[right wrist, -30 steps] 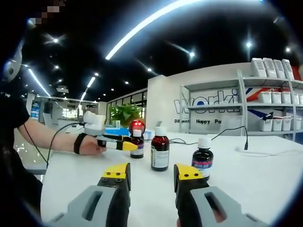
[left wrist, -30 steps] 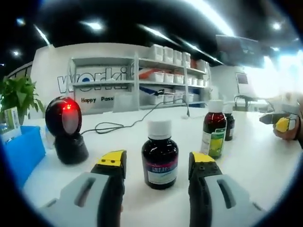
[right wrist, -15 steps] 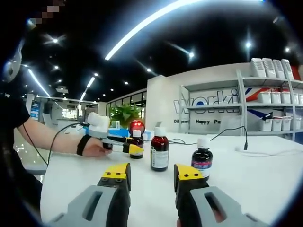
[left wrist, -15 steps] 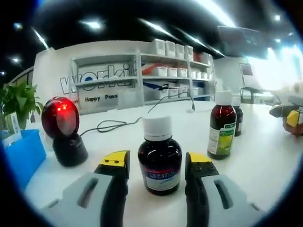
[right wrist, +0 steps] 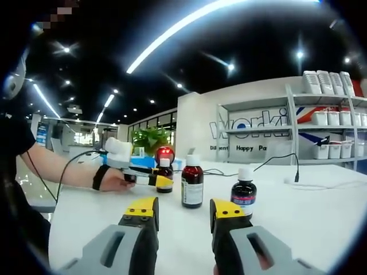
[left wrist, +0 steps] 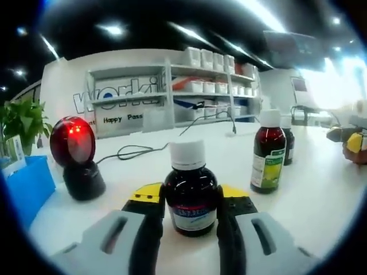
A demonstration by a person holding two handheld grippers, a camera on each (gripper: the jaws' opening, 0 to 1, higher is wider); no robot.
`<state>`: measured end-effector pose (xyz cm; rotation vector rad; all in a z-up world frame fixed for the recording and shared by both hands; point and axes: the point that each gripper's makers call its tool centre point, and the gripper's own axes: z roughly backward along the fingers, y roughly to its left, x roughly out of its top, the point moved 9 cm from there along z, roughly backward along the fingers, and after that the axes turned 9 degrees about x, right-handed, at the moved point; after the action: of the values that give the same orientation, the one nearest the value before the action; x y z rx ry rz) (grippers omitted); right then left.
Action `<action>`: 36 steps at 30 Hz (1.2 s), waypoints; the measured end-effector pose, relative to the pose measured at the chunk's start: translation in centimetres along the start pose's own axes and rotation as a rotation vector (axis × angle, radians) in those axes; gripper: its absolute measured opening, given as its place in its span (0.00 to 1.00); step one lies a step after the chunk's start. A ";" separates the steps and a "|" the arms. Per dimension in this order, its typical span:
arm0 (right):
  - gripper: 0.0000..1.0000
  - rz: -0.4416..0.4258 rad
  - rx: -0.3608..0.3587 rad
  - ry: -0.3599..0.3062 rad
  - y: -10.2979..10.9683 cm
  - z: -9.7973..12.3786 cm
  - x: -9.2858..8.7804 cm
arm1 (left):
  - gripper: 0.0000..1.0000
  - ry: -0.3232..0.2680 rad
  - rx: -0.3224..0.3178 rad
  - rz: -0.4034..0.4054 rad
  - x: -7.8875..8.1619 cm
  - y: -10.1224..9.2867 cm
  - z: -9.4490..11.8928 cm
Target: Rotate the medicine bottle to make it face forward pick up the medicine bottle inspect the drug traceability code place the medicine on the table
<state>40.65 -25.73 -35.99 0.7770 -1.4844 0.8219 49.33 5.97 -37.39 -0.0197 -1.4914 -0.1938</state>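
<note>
Low in the centre of the left gripper view, your left gripper (left wrist: 190, 201) has its yellow-tipped jaws against both sides of the squat dark-brown medicine bottle with the white cap (left wrist: 190, 189), gripping it where it stands on the white table (left wrist: 321, 195). To the right of it stand a taller brown bottle with a green-and-white label (left wrist: 268, 151) and, just behind that, a smaller dark bottle (left wrist: 287, 147). At left centre a black barcode scanner with a red glowing face (left wrist: 75, 157) sits beside a blue bin (left wrist: 26, 189).

In the right gripper view, your right gripper (right wrist: 184, 212) hovers low in the frame with its jaws apart and nothing between them.
</note>
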 end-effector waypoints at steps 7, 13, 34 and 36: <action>0.30 0.000 -0.001 0.000 0.0 0.0 0.0 | 0.25 -0.017 -0.025 0.026 0.0 0.1 0.2; 0.30 0.002 -0.001 0.001 0.0 0.0 0.0 | 0.25 -0.017 -0.023 0.028 -0.1 0.1 0.2; 0.29 0.005 -0.002 0.000 0.0 0.0 0.0 | 0.25 0.044 -0.003 -0.006 -1.0 -0.3 -0.5; 0.29 0.006 -0.004 0.000 -0.1 0.0 0.0 | 0.25 0.033 -0.006 -0.030 -1.0 -0.4 -0.5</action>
<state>40.70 -25.78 -35.99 0.7703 -1.4881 0.8234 49.70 5.58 -38.45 0.0009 -1.4584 -0.2220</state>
